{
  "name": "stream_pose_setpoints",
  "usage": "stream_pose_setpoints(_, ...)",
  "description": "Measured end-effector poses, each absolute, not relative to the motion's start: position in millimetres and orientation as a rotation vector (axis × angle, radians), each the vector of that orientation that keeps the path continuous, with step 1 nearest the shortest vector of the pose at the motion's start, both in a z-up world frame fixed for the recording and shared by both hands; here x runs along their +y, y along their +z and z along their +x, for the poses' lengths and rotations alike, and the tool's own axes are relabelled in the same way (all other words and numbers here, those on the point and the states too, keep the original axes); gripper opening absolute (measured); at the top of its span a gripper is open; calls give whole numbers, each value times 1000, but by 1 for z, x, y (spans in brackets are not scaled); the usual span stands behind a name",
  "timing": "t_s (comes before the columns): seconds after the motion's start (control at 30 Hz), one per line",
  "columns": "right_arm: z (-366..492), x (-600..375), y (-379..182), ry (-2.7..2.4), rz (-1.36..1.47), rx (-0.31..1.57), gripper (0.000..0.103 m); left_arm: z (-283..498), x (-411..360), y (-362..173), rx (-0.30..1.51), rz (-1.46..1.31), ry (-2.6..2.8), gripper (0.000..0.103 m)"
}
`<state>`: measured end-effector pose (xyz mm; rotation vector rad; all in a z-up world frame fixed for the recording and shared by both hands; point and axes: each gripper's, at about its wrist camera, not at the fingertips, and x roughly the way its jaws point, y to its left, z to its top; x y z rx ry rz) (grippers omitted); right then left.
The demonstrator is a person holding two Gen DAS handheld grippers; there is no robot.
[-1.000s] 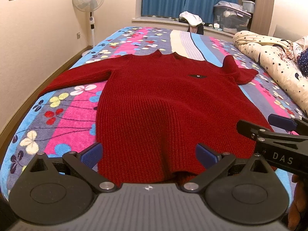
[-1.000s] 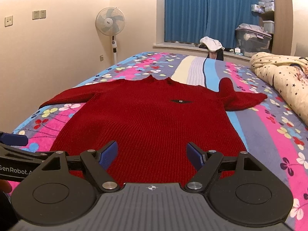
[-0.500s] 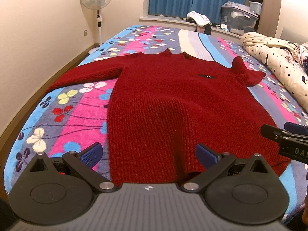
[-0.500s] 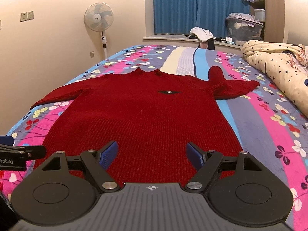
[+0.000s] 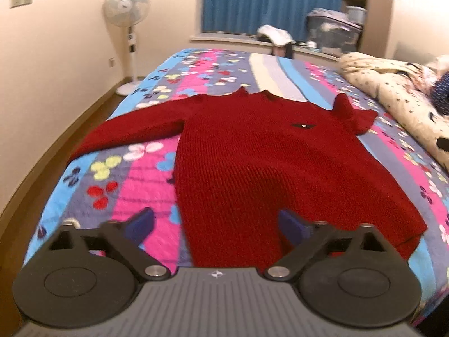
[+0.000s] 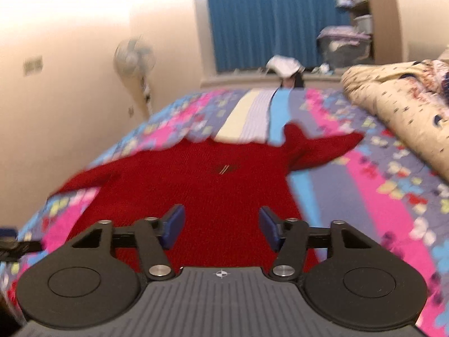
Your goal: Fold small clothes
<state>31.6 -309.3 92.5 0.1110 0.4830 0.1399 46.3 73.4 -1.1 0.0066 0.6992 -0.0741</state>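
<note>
A dark red knitted sweater (image 5: 252, 151) lies spread flat, front up, on a bed covered with a striped, flower-printed bedspread (image 5: 118, 185) in pink, blue and grey. Its neckline points toward the far end of the bed and its hem lies closest to the cameras. One long sleeve (image 5: 132, 129) stretches out sideways toward the wall edge of the bed, while the other sleeve (image 6: 322, 146) is bunched and partly folded up beside the shoulder. A small dark badge (image 5: 303, 125) sits on the chest. The left claw (image 5: 216, 226) hangs just above the hem with its blue-padded fingers spread wide and nothing between them; one finger (image 5: 139, 226) sits over the bedspread just outside the sweater's side edge and the other over the knit. The right claw (image 6: 221, 227) is likewise spread open and empty, both of its blue pads over the lower body of the sweater; this view is blurred. A cream quilt with small dark stars (image 5: 393, 90) is heaped along the far side of the bed. A white pedestal fan (image 5: 127, 22) stands on the floor by the cream wall, and blue curtains (image 5: 266, 0) hang behind the window ledge, where a white cloth bundle (image 5: 273, 34) rests.
</note>
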Motion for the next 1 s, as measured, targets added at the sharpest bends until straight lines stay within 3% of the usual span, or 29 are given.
stream_pose_setpoints(0.03,38,-323,95,137,88,494,35,51,82,-1,707,22,-100,68)
stream_pose_setpoints(0.07,45,-336,94,134,71,510,32,56,92,-2,724,34,-127,53)
stream_pose_setpoints(0.1,52,-348,91,138,59,540,32,60,99,-5,739,39,-149,44)
stream_pose_setpoints(0.13,61,-358,85,156,59,584,32,66,107,-11,760,38,-164,43)
stream_pose_setpoints(0.3,88,-376,23,134,88,858,33,90,137,-53,938,-119,-133,43)
stream_pose_setpoints(0.37,95,-372,17,139,88,879,34,99,137,-64,992,-186,-164,47)
stream_pose_setpoints(0.5,112,-375,-4,95,141,998,51,110,117,-78,1019,-91,-159,67)
stream_pose_setpoints(0.77,126,-367,-32,45,91,1122,61,110,95,-97,1004,-4,-138,72)
stream_pose_setpoints(0.83,125,-361,-30,64,56,1111,56,107,91,-97,987,20,-172,53)
stream_pose_setpoints(0.9,123,-356,-27,110,50,1091,29,104,87,-93,968,19,-197,25)
stream_pose_setpoints(0.93,122,-353,-24,112,29,1073,24,102,86,-92,948,38,-190,17)
stream_pose_setpoints(0.97,121,-352,-23,113,6,1057,12,101,87,-89,935,40,-198,10)
stream_pose_setpoints(1.0,119,-351,-20,118,2,1041,8,100,89,-86,924,23,-202,8)
